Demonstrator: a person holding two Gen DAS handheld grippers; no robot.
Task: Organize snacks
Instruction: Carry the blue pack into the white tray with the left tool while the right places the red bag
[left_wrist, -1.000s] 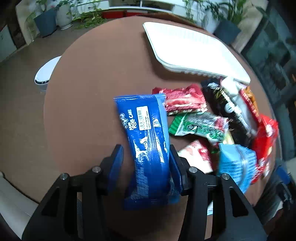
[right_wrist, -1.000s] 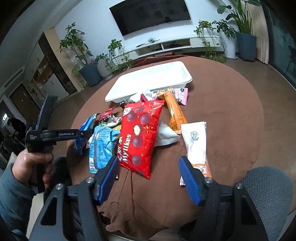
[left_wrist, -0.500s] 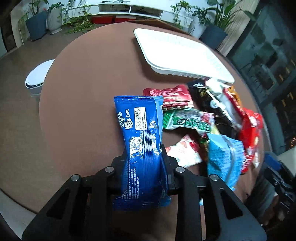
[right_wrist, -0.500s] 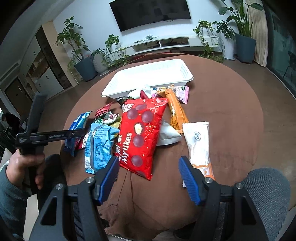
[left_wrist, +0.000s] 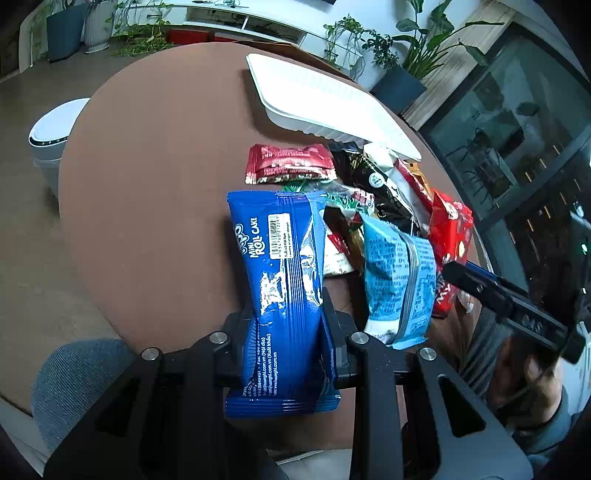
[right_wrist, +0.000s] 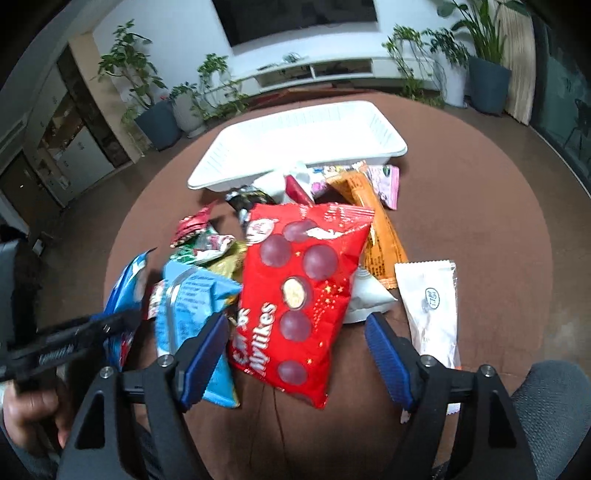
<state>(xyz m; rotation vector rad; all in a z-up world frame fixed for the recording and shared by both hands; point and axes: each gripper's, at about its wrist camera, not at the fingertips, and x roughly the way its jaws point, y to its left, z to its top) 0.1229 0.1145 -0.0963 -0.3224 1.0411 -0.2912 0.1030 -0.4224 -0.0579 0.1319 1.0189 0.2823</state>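
Snacks pile (right_wrist: 295, 258) overlaps, lower packets half hidden; left gripper (left_wrist: 288, 332) jaws clamp blue roll-cake pack (left_wrist: 280, 288); right gripper (right_wrist: 295, 354) jaws opening, straddling red bag (right_wrist: 299, 291) untouched.

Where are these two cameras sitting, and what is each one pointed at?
Left wrist: on the left gripper, looking down along its fingers at the blue roll cake packet it clamps; the other hand shows at right.
Right wrist: on the right gripper, its jaws opening around the red chocolate bag.
Both see the white tray and snack pile.
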